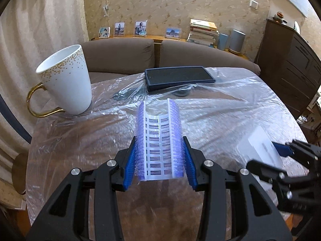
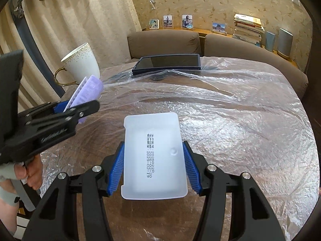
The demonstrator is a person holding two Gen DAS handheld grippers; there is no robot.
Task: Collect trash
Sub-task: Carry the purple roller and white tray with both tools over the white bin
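Observation:
My left gripper [image 1: 159, 166] is shut on a purple-and-white bristly plastic strip [image 1: 159, 138] and holds it above the table. It also shows in the right wrist view [image 2: 88, 92], at the left, sticking up from the left gripper [image 2: 60, 116]. My right gripper [image 2: 153, 164] is shut on a white plastic tray [image 2: 154, 156] with a printed date on it, held above the table. In the left wrist view the white tray [image 1: 258, 146] and the right gripper [image 1: 284, 160] are blurred at the right edge.
A round table wrapped in clear plastic film [image 2: 230, 110] lies below. A white mug with gold dots and handle [image 1: 66, 82] stands at its far left. A dark tablet [image 1: 178, 77] lies at the far edge. A brown sofa [image 1: 180, 52] sits behind.

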